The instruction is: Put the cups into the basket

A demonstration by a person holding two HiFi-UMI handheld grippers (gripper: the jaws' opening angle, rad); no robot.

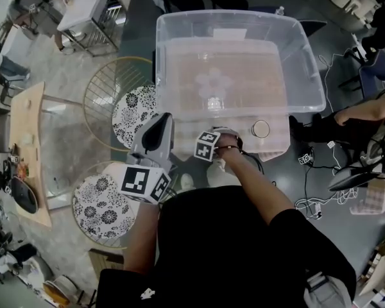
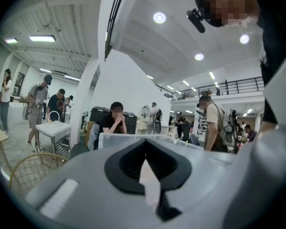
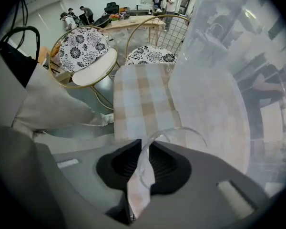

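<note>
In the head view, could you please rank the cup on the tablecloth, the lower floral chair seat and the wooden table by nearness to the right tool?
From the right tool, closed on a clear cup:
1. Cup on the tablecloth, just to its right.
2. Lower floral chair seat, lower left.
3. Wooden table, far left.

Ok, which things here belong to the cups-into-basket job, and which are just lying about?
Job: clear cup in right claw; loose cup beside the basket; cups inside it.
Lying about: floral chairs; wooden table; cables on the floor.
</note>
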